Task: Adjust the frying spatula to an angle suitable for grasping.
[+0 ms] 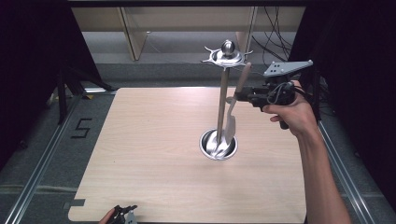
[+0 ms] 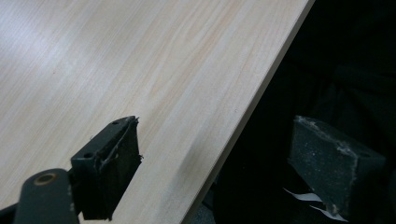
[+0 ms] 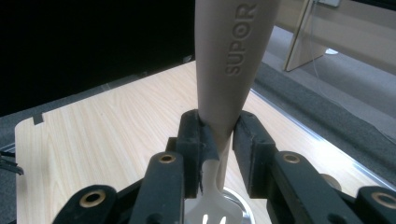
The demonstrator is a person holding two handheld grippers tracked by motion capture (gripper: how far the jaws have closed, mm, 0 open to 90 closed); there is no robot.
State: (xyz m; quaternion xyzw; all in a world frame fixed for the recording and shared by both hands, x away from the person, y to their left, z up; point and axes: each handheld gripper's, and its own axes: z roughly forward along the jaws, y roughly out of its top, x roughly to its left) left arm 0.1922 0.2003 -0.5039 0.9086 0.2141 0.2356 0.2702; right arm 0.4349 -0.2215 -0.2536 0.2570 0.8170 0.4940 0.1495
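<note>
Above the far right of the wooden table, the right gripper pinches a slotted turner by its beige SUPOR handle, blade hanging just over the steel base bowl of a utensil stand. The handle tapers where the pads bite, so it could slip or swing into the pole and tip the stand. At the near edge, the left gripper is spread wide, empty.

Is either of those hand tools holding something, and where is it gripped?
The right tool grips a beige spatula where its handle narrows, above the slotted blade. The left tool is open and holds nothing.
</note>
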